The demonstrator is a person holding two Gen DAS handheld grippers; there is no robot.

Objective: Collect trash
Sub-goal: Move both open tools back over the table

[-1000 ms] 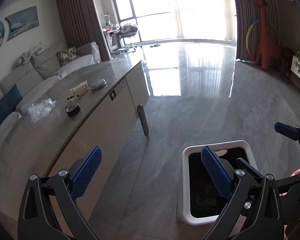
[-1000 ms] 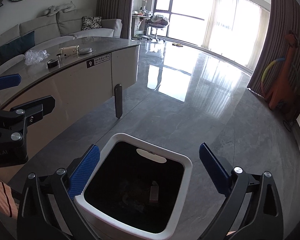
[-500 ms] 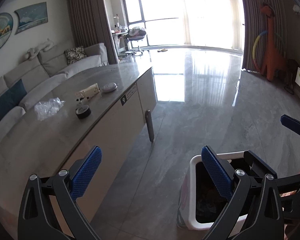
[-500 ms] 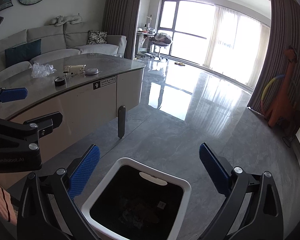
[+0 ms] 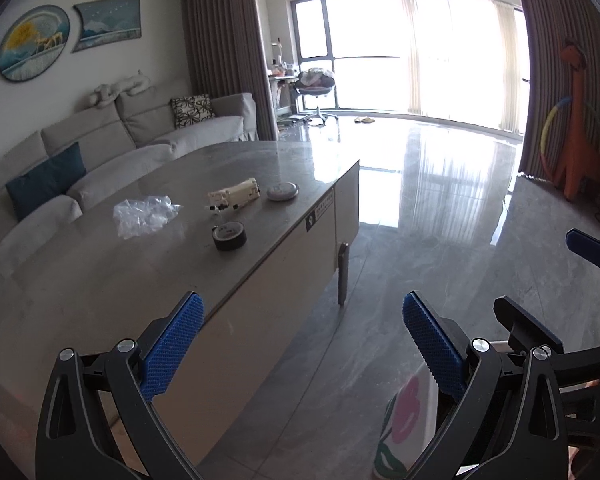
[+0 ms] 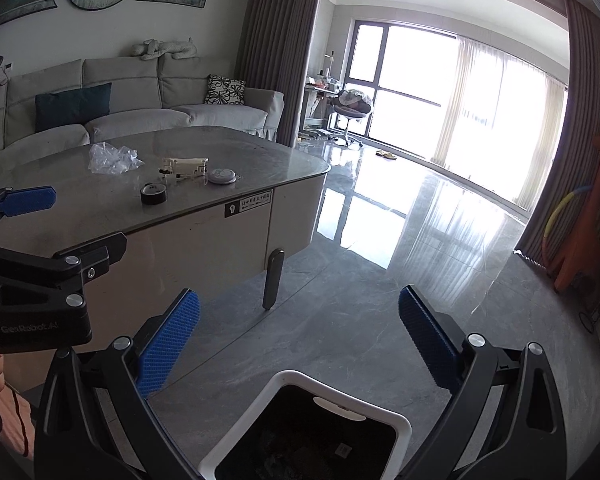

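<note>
A crumpled clear plastic bag [image 5: 144,216] lies on the grey table [image 5: 100,280], also seen in the right wrist view [image 6: 112,159]. A white trash bin [image 6: 396,420] with a dark inside stands on the floor below my right gripper [image 6: 299,334], which is open and empty. The bin's flowered side [image 5: 404,412] shows at the lower right of the left wrist view. My left gripper [image 5: 303,346] is open and empty, over the table's near edge and the floor. Its fingers [image 6: 28,202] show at the left of the right wrist view.
On the table lie a black tape roll [image 5: 230,235], a cream plastic piece [image 5: 234,197] and a round grey disc [image 5: 283,191]. A grey sofa [image 5: 100,148] stands behind. Glossy floor [image 5: 440,208] stretches to the windows. An orange giraffe toy [image 5: 576,120] stands at the right.
Both grippers have risen and tilted up from the bin toward the table. The bin has slid down to the bottom of both views. Both stay open.
</note>
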